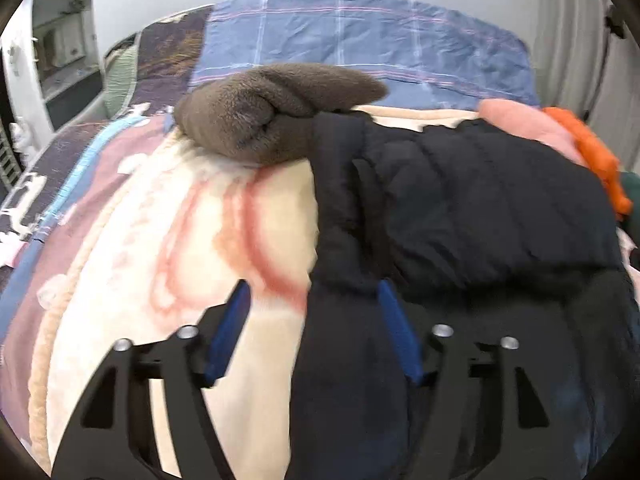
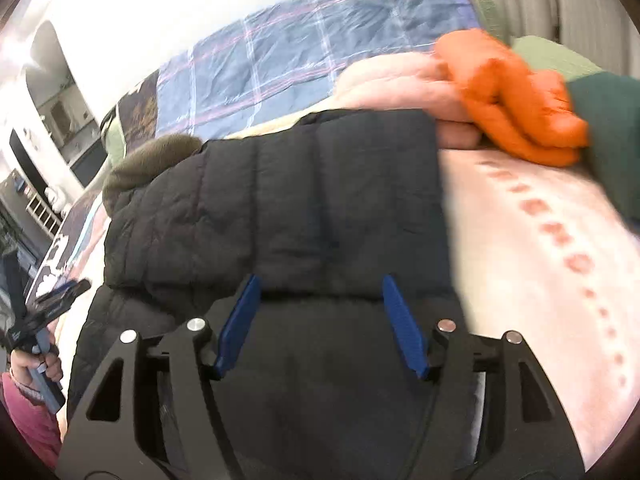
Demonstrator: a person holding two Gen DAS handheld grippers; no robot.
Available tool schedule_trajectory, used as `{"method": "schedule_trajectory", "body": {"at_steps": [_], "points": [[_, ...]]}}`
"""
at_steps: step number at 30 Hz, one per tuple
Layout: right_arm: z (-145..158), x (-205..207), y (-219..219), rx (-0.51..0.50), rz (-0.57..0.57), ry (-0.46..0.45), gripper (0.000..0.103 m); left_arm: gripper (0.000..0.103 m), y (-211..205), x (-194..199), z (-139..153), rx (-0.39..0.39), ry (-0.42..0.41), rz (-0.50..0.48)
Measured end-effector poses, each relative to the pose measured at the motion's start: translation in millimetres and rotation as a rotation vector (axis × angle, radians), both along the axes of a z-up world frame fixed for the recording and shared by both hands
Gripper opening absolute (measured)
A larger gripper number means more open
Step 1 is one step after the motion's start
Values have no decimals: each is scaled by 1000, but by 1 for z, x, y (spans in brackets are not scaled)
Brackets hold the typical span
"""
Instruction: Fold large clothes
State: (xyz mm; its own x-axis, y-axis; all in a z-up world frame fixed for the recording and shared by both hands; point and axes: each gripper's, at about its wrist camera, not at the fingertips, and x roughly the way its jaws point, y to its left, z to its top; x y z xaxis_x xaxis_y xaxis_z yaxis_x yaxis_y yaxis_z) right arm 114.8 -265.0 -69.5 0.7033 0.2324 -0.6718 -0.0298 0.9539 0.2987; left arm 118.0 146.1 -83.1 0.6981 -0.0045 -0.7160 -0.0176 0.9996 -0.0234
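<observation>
Two hand-held grippers hover low over a bed. The left gripper (image 1: 314, 294) points forward with its blue-padded fingers (image 1: 236, 320) spread wide apart; a dark sleeve or edge of the black puffer jacket (image 1: 480, 208) lies between them, but the pads do not pinch it. The right gripper (image 2: 320, 292) is likewise spread wide, held just above the jacket's quilted body, gripping nothing. At the right camera's left edge, the person's hand (image 2: 38, 364) holds the other tool's handle.

The jacket lies partly folded on a cream blanket (image 1: 192, 248) with pink markings. Its brown fur trim (image 1: 260, 108) is bunched at the far end. Beyond the jacket sits a pile of other clothes: a pink garment (image 2: 400, 80), an orange garment (image 2: 508, 96) and a dark green garment (image 2: 612, 132) that is cut off at the frame edge. A blue plaid cover (image 1: 360, 36) lies at the far end of the bed.

Both views are motion-blurred, and the jacket's near end is hidden behind the gripper bodies
</observation>
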Motion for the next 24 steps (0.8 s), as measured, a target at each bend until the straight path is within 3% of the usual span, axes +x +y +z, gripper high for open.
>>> {"method": "schedule_trajectory", "body": {"at_steps": [2, 6, 10, 16, 24], "points": [[-6, -18, -19, 14, -37, 42, 66, 79, 7, -21, -6, -50, 42, -76], [-24, -52, -54, 39, -95, 115, 66, 79, 12, -58, -26, -53, 121, -148], [-42, -79, -69, 138, -74, 156, 66, 79, 19, -77, -45, -92, 184, -171], [-52, -111, -66, 192, -14, 192, 67, 79, 20, -115, -50, -164, 171, -235], [-58, -167, -69, 235, 7, 182, 64, 79, 25, -170, -59, -216, 157, -247]]}}
